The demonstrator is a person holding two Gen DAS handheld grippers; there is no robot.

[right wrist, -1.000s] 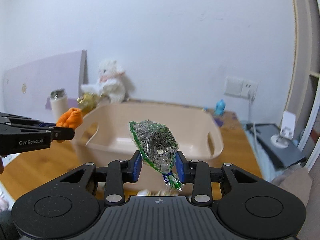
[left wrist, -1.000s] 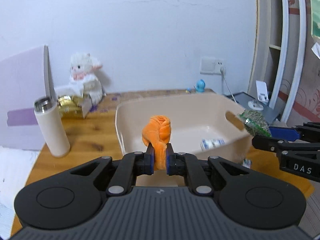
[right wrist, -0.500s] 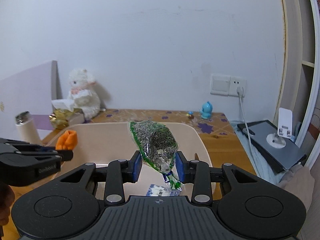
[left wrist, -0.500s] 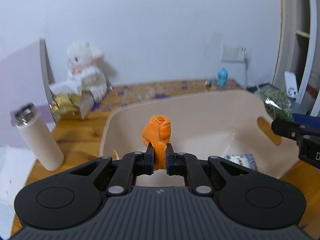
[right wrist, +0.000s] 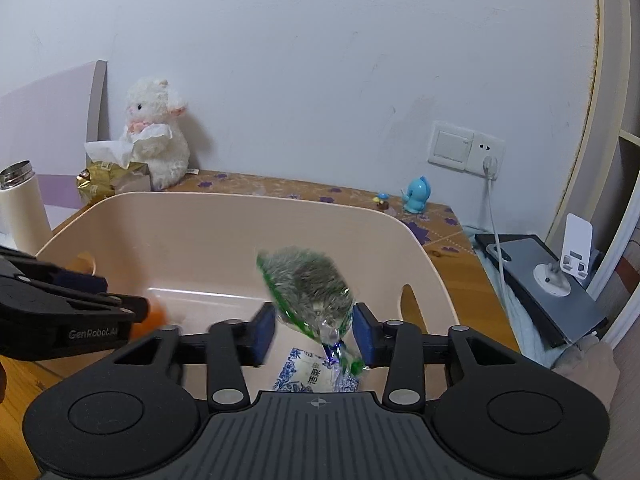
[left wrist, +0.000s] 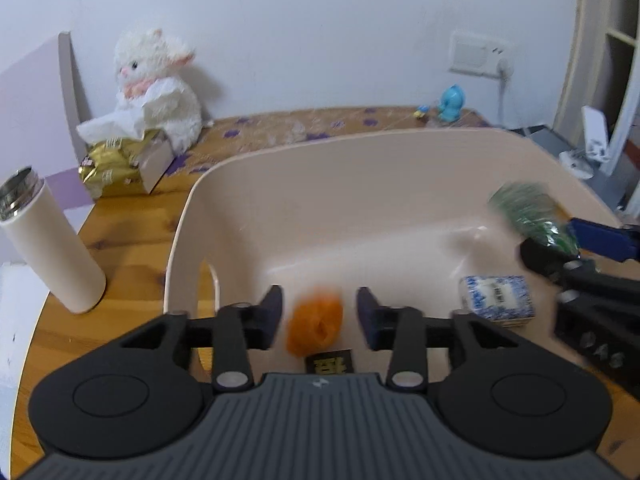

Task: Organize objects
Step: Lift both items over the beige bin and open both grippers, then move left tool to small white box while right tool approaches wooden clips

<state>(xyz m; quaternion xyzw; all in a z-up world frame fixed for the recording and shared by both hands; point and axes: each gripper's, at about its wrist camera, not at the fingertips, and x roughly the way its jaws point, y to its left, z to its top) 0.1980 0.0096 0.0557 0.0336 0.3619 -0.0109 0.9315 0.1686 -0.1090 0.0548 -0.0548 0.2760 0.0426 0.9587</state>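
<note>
Across the lower half of the left wrist view, the left gripper (left wrist: pixel 319 317) sits over a beige tub (left wrist: pixel 188 216), its jaws spread apart. Between them, touching neither, is a blurred orange cloth (left wrist: pixel 314 324) inside the tub. Just below it a small dark packet (left wrist: pixel 330 361) lies on the tub floor, and at lower right a blue-and-white packet (left wrist: pixel 497 300) rests there too. At the right edge the right gripper (left wrist: pixel 560 240) reaches in with a green bag (left wrist: pixel 524 212) at its tips.

At the centre of the right wrist view, the right gripper (right wrist: pixel 314 332) has its jaws parted wide around the green bag (right wrist: pixel 308 292), which is blurred; the bag is near the right finger, but whether they touch I cannot tell. The bag is above the tub (right wrist: pixel 424 256), over the blue-and-white packet (right wrist: pixel 312 372). At lower left the left gripper (right wrist: pixel 120 312) reaches in, with the orange cloth (right wrist: pixel 154 316) showing behind its tip.

On the wooden table (left wrist: pixel 132 240) at the left of the left wrist view stands a white flask (left wrist: pixel 52 248). At upper left a gold tissue box (left wrist: pixel 120 164) sits in front of a white plush lamb (left wrist: pixel 160 92). At upper right a blue figurine (left wrist: pixel 452 102) stands by the wall.
</note>
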